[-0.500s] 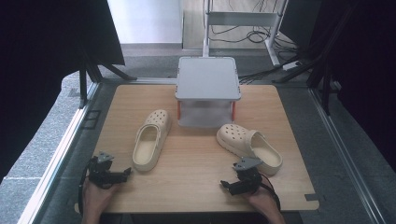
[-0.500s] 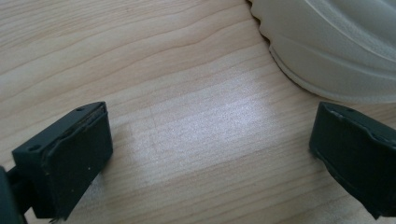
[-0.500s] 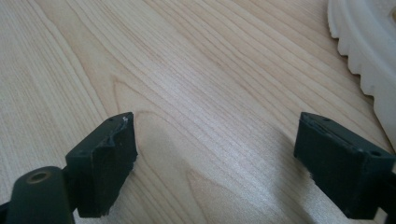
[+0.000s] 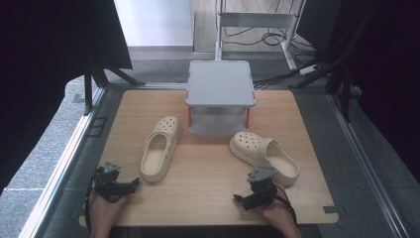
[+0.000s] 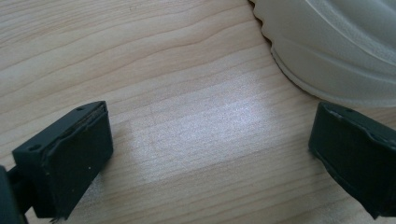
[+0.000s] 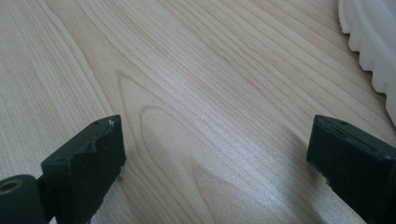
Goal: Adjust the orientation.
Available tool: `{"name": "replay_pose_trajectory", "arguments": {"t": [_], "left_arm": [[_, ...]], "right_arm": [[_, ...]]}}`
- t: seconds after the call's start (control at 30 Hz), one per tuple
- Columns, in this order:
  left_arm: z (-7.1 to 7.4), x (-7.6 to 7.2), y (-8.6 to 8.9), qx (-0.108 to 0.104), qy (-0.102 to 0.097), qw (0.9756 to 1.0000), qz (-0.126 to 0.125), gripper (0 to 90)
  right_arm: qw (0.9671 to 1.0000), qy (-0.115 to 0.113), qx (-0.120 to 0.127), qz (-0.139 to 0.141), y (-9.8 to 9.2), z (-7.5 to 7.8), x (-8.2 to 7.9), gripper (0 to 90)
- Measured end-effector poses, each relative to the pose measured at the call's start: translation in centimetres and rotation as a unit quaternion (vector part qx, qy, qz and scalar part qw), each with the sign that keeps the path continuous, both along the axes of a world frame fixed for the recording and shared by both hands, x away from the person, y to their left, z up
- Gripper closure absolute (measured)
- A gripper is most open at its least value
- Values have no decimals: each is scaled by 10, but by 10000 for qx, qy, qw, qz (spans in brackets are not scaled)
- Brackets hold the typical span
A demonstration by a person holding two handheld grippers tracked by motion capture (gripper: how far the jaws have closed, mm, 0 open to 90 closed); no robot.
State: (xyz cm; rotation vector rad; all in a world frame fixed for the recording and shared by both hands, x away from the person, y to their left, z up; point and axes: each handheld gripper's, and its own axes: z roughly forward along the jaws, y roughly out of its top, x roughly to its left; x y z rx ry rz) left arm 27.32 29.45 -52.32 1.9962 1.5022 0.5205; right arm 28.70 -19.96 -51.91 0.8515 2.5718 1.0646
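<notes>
Left clog [image 5: 336, 46] cut off; forearms too

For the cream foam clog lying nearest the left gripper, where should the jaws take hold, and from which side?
Probably the heel-end side wall of the cream foam clog, approached from the near left where the left gripper waits with jaws open. The clog sits upright, its foot opening facing up, so one jaw can go inside the rim and one outside.

This looks like a lab: a wood table [image 4: 208, 198] stands in a metal frame [image 4: 74, 148] with black curtains [image 4: 44, 74] at 9 and 3 o'clock, and cables [image 4: 257, 32] at 12.
</notes>
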Motion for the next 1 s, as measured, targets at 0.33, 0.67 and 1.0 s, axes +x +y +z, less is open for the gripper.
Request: {"name": "replay_pose_trajectory", "arguments": {"t": [0.33,0.67,1.0], "left_arm": [[0,0,0,7,4,10000,9,0],[0,0,0,4,6,10000,4,0],[0,0,0,5,5,10000,4,0]], "right_arm": [[10000,-4,9,-10,0,0,0,43],[9995,73,-23,-300,-1,12,3,89],[9995,91,174,-261,5,35,17,0]]}}
